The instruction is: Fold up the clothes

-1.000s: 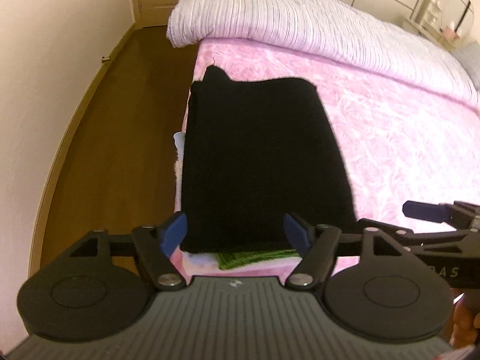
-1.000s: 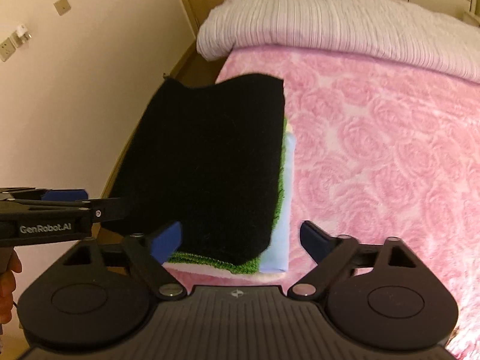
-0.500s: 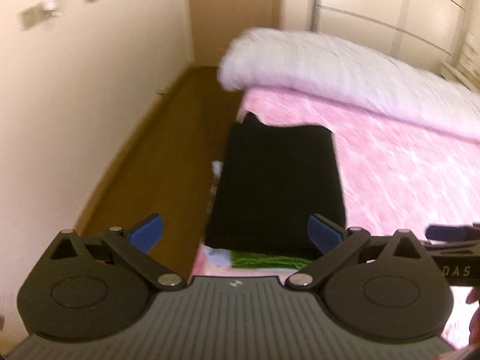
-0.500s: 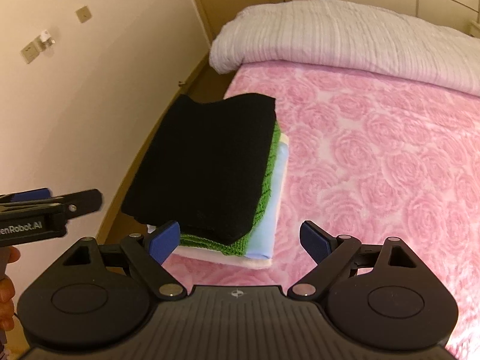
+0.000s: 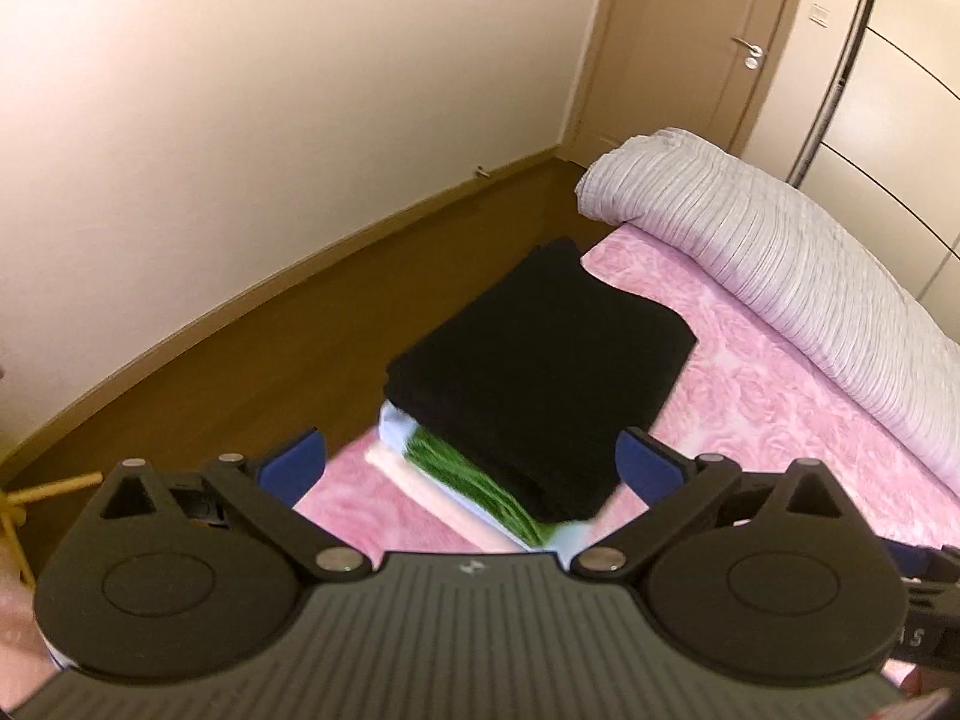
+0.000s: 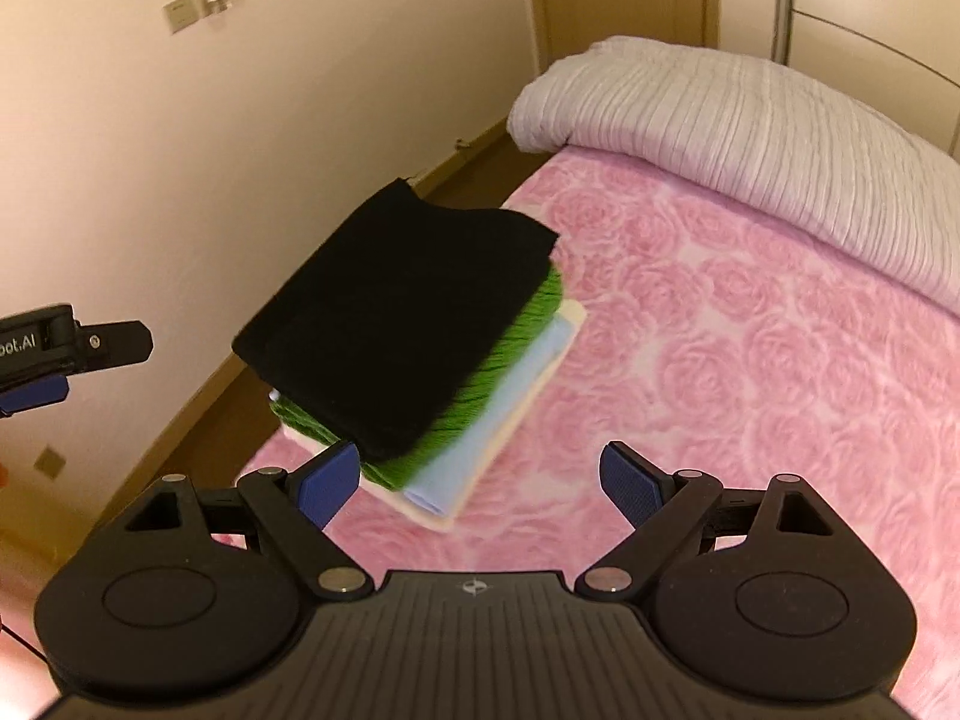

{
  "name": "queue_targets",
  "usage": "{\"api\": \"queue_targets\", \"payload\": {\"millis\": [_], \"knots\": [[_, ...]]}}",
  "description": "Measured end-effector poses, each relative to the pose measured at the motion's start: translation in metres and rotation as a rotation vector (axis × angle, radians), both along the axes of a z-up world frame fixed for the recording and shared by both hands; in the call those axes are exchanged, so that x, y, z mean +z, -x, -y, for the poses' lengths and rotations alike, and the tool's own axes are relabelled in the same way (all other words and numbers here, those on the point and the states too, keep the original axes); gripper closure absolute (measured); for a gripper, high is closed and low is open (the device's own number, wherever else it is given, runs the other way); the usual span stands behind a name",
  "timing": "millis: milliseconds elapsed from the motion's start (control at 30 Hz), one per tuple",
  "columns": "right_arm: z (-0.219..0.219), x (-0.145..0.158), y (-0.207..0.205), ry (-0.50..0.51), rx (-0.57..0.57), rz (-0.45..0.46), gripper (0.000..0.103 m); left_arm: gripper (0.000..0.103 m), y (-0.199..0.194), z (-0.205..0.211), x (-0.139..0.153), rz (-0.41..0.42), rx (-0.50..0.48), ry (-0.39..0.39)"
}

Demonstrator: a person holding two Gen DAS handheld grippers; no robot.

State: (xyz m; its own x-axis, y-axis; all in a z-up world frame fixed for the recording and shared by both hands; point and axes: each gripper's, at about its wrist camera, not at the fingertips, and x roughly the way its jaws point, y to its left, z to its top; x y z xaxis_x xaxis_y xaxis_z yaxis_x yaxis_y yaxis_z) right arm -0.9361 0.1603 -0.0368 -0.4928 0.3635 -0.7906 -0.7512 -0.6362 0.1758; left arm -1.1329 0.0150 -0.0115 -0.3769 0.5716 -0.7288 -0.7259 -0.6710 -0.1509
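Both tools, left point(image 5: 471, 468) and right point(image 6: 480, 480), gape empty at 6 o'clock of stack point(image 6: 414, 324), black top point(image 5: 540, 372) folded flat.

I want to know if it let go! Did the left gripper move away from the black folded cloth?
Yes. The left gripper has pulled back and up from the black folded cloth, its jaws just opened wide, empty.

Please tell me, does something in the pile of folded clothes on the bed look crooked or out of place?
Nothing is spilled or damaged. The pile is slightly staggered: under the black garment, the green, light blue and cream pieces stick out stepwise on one side. The pile also sits close to the edge of the pink bed.
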Motion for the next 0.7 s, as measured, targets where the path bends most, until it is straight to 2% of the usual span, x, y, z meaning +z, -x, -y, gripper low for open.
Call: {"api": "queue_targets", "payload": {"millis": [167, 367, 600, 700], "knots": [[-0.011, 0.007, -0.048, 0.022, 0.080, -0.015, 0.013, 0.001, -0.061, 0.016, 0.003, 0.029, 0.069, 0.010], [-0.008, 0.005, -0.097, -0.039, 0.177, 0.029, 0.013, 0.001, -0.125, 0.030, -0.007, 0.050, 0.128, 0.034], [-0.003, 0.008, -0.124, -0.046, 0.213, 0.004, 0.013, 0.001, -0.164, 0.032, -0.005, -0.014, 0.162, 0.089], [0.000, 0.012, -0.125, -0.035, 0.200, 0.007, 0.013, 0.001, -0.162, 0.039, 0.000, -0.001, 0.166, 0.088]]}}
